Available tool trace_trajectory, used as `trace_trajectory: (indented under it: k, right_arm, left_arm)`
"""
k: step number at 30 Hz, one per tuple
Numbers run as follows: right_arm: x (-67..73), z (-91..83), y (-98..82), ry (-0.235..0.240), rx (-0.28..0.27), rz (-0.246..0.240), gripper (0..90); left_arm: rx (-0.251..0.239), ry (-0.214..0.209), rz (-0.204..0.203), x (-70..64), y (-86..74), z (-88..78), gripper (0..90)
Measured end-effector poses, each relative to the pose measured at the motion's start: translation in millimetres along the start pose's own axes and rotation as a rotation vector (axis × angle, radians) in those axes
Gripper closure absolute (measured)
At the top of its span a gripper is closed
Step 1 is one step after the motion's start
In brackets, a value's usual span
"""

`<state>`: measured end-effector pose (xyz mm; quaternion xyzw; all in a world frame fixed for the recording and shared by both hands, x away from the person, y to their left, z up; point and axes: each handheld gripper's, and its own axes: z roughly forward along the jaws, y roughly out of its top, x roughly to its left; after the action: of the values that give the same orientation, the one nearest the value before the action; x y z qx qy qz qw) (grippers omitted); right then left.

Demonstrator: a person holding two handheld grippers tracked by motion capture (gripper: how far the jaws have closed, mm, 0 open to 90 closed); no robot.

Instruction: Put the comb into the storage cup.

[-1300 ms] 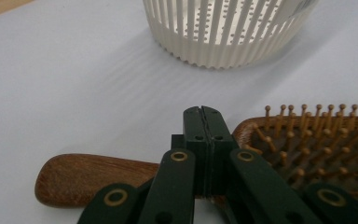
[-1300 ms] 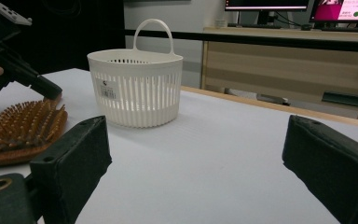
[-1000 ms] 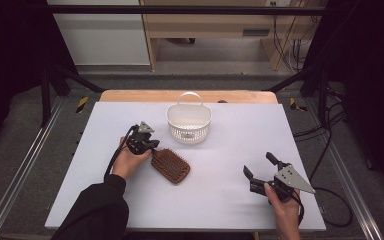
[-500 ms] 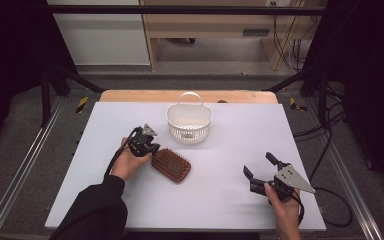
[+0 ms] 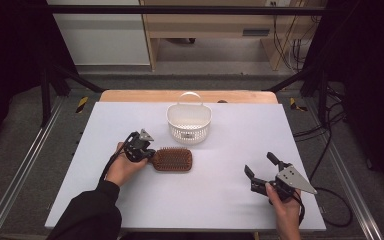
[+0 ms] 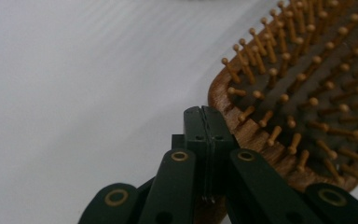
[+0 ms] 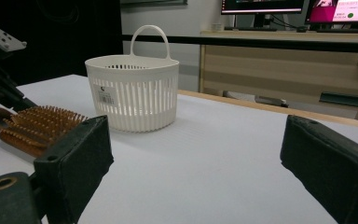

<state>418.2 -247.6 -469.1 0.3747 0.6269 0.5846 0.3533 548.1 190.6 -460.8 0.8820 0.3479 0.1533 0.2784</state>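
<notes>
Brown wooden paddle hairbrush [image 5: 172, 159], bristles up, lies just left of centre in the high view, long axis across the frame, handle end at the left claw [image 5: 141, 148]; the left claw's jaws are pressed together at the brush's handle end, apparently gripping it. The white slotted plastic basket with a loop handle [image 5: 189, 122] stands just above the brush head, near but apart, so the left hand is far nearer; the right claw [image 5: 264, 171] hovers wide open at lower right, holding nothing. Pale grey worktop [image 5: 230, 130], dark floor and a wooden cabinet [image 5: 210, 25] beyond.
</notes>
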Motion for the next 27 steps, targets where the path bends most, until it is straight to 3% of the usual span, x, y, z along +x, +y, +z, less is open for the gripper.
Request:
trace_trajectory:
  k: [13, 27]
  right_arm:
    - [1.0, 1.3, -0.3, 0.003, 0.006, 0.007, 8.9]
    - [0.6, 1.2, -0.3, 0.002, 0.006, 0.007, 8.8]
  left_arm:
    - [-0.025, -0.018, -0.033, -8.4, -23.9, -17.4, 89.9]
    - [-0.025, -0.03, -0.037, -8.3, -27.1, -22.1, 89.9]
